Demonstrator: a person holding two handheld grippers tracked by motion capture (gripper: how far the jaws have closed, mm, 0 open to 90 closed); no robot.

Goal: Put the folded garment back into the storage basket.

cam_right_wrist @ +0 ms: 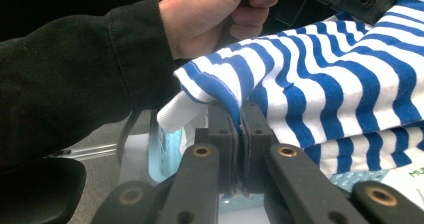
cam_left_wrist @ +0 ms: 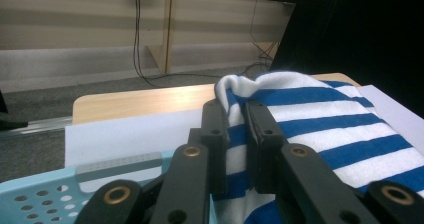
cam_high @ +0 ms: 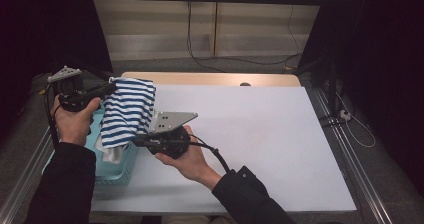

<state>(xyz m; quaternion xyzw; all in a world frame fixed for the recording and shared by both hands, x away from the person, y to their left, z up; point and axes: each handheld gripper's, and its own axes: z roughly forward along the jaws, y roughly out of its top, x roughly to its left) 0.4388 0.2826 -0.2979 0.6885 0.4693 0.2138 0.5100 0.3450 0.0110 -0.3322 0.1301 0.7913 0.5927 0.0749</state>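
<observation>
Up at the left edge of the white surface [cam_high: 260, 134], a blue-and-white striped cloth [cam_high: 127, 111] hangs in the air between two claws, held over a light blue perforated basket [cam_high: 117, 171] that sits at the surface's near-left corner. The left claw [cam_high: 111, 87] pinches the cloth at its upper far corner; in the left gripper view its two black jaws stand close together with a fold of the striped fabric [cam_left_wrist: 320, 129] squeezed between them, the white hem bunched just above the tips. The right claw [cam_high: 136, 141] grips the lower edge of the cloth, nearer the person; in the right gripper view its jaws are pressed almost flat against each other on a thin fold of the fabric [cam_right_wrist: 320, 89], with the basket's rim [cam_right_wrist: 172, 149] visible just below. The cloth slopes down from the left claw to the right one, part of it draping loosely toward the basket, where something pale lies under its lower end. The left hand [cam_high: 75, 121] holds its gripper beside the basket's far-left side, and the right hand [cam_high: 187, 156] holds its gripper above the surface, just right of the basket. Both sleeves are dark.
</observation>
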